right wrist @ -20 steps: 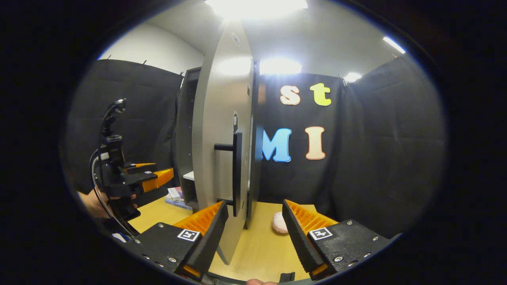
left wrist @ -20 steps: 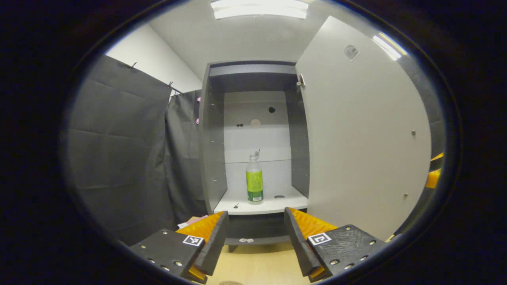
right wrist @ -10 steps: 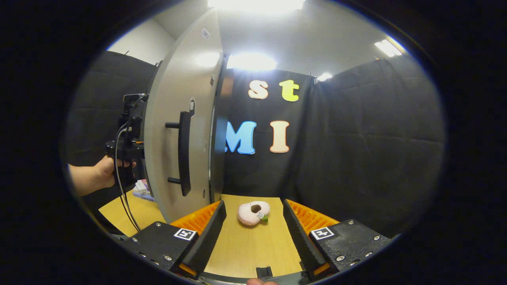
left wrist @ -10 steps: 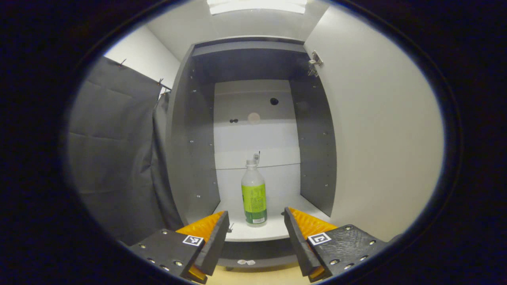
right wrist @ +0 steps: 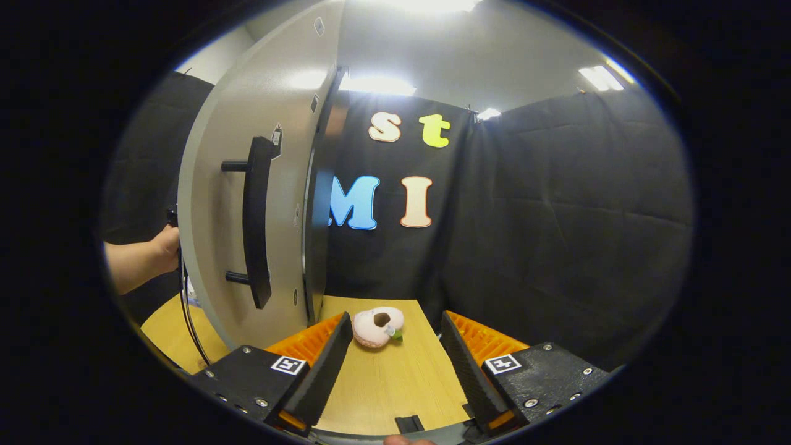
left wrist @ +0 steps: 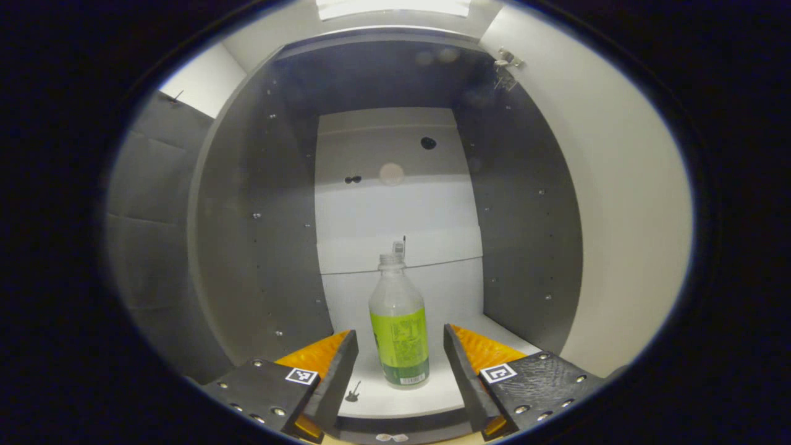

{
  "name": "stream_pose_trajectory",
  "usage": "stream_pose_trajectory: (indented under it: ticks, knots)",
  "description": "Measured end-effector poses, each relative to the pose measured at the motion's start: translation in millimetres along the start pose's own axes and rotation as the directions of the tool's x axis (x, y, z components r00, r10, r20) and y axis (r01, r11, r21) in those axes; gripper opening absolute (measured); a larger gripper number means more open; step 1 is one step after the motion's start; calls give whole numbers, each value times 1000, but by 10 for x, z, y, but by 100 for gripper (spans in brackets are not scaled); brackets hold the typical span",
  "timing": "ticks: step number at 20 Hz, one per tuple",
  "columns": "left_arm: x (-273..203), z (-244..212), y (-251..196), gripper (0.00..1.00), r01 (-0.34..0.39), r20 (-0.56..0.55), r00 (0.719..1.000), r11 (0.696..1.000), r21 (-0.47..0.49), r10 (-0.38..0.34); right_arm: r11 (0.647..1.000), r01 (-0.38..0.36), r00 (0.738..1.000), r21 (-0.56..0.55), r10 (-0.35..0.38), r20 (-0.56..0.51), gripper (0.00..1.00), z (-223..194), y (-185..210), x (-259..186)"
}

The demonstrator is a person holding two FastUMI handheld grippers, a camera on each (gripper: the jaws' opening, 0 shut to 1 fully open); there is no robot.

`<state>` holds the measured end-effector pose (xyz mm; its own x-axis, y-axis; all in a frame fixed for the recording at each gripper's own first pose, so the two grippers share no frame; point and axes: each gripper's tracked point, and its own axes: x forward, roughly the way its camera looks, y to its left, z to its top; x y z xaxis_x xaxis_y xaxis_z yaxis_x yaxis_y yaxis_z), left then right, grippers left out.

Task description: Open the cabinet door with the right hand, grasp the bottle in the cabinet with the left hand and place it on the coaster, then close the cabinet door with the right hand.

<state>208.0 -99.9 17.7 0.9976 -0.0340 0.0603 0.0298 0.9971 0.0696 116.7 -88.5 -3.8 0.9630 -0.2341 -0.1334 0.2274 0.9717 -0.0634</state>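
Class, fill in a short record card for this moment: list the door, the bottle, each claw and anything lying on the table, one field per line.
Cabinet door: grey cabinet door with a black bar handle, swung open
Bottle: clear plastic bottle with a green label, upright on the white cabinet shelf
Left claw: left claw open, fingers either side of the bottle, not pressing it
Right claw: right claw open, holding nothing, over the wooden table
On table: pink ring-shaped plush toy

The bottle (left wrist: 398, 321) label's print is too small to read.
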Motion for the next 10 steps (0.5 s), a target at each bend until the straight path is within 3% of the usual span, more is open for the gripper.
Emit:
stream_pose_trajectory:
  ticks: [2, 8, 9, 10]
  knots:
    - [213, -56, 24, 80, 3, -2, 1000, 1000, 3, -3, 1000, 2, 1000, 6, -2, -7, 89, -9, 76, 55]
    - [645, -183, -28, 80, 41, -11, 999, 999, 23, -41, 1000, 23, 999, -22, -23, -39, 90, -140, 230, 104]
    - [665, -222, -30, 75, 41, -17, 999, 999, 27, -40, 1000, 19, 998, -8, -20, -52, 90, -189, 296, 133]
    - [677, -238, -35, 84, 43, -20, 999, 999, 20, -43, 1000, 20, 998, 4, -19, -63, 90, -223, 337, 137]
